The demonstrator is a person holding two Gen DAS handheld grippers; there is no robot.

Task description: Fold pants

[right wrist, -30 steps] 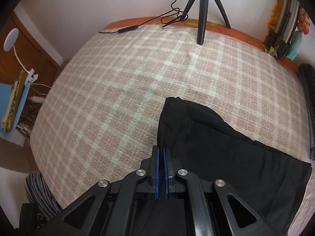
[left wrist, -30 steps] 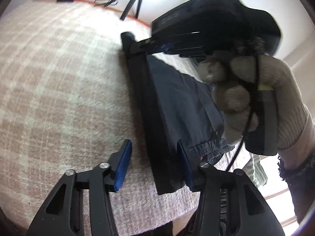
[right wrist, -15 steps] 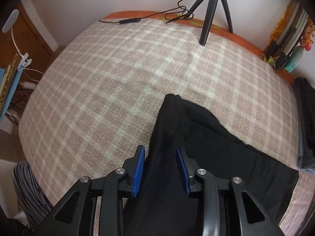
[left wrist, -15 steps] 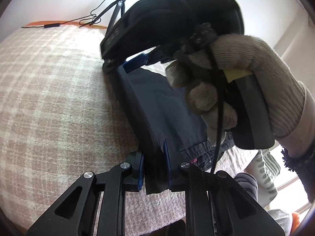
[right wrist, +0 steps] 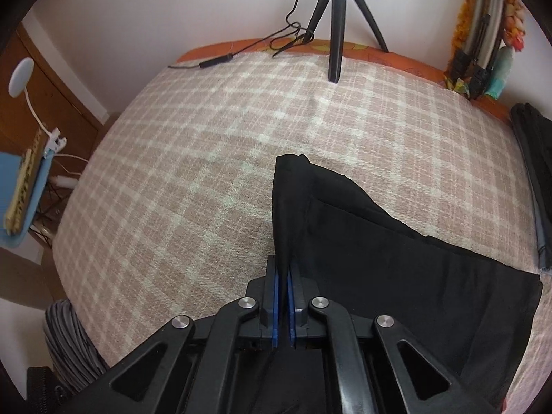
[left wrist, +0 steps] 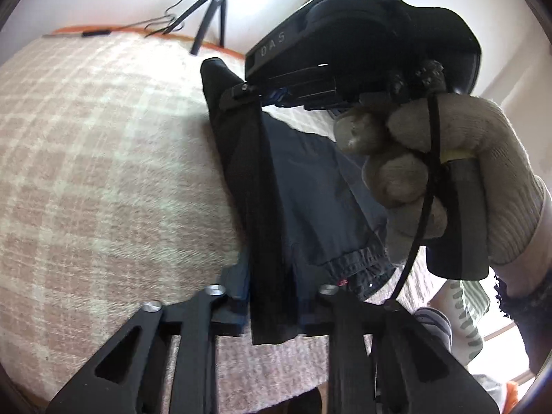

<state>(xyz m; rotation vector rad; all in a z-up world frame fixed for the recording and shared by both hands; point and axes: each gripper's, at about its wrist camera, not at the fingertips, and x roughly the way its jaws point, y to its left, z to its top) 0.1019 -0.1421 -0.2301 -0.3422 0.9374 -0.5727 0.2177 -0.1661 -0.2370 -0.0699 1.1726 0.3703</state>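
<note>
Dark pants point(right wrist: 379, 248) lie on a pink-and-white checked blanket point(right wrist: 207, 158) on a bed. In the right wrist view my right gripper point(right wrist: 284, 296) is shut on a raised fold of the pants' edge. In the left wrist view my left gripper point(left wrist: 272, 296) is closed on the same long folded edge of the pants point(left wrist: 303, 200) near the waistband end. The right gripper point(left wrist: 276, 95), held by a gloved hand point(left wrist: 431, 172), grips the far end of that edge.
A black tripod point(right wrist: 336, 24) and cable point(right wrist: 241, 51) stand at the bed's far edge. Another dark folded garment point(right wrist: 534, 158) lies at the right. A wooden cabinet point(right wrist: 45, 93) and blue chair point(right wrist: 20, 179) are left of the bed. The bed's near edge is close below the left gripper.
The right gripper opened half a second ago and has shut again on the pants' edge. The left gripper, open a second ago, has closed on the near end of the fold.
</note>
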